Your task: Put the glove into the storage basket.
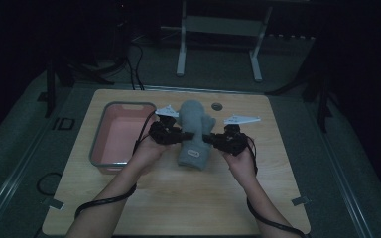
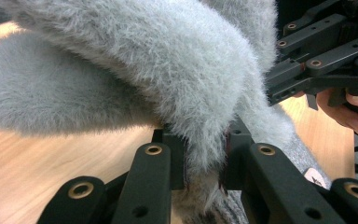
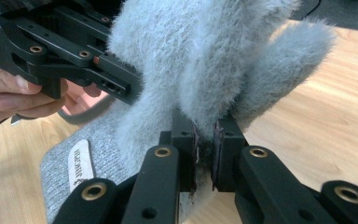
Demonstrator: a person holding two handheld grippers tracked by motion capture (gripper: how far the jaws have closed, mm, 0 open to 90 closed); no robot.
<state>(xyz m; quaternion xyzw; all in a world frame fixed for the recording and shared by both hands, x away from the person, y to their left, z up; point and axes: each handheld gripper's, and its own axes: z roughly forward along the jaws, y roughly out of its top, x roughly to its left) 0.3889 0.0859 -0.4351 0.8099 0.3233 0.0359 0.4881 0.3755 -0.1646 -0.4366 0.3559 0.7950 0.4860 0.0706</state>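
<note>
Mitten (image 1: 194, 133), grey and fluffy, hangs above the middle of the table (image 1: 278, 198), held between the two grippers. I judge that the person grips it from both sides so that it hangs spread and does not fold while it is carried, maybe toward the tub (image 1: 98, 144), which stands near on the left; the tub looks empty. The left gripper (image 1: 178, 134) pinches one edge of the mitten, and the right gripper (image 1: 211, 140) pinches the opposite edge. In the left gripper view its jaws are closed tightly on the fur (image 2: 200, 154), with only a thin fold between them. In the right gripper view it is the same. The cuff with a small label (image 1: 192, 152) points toward the person.
</note>
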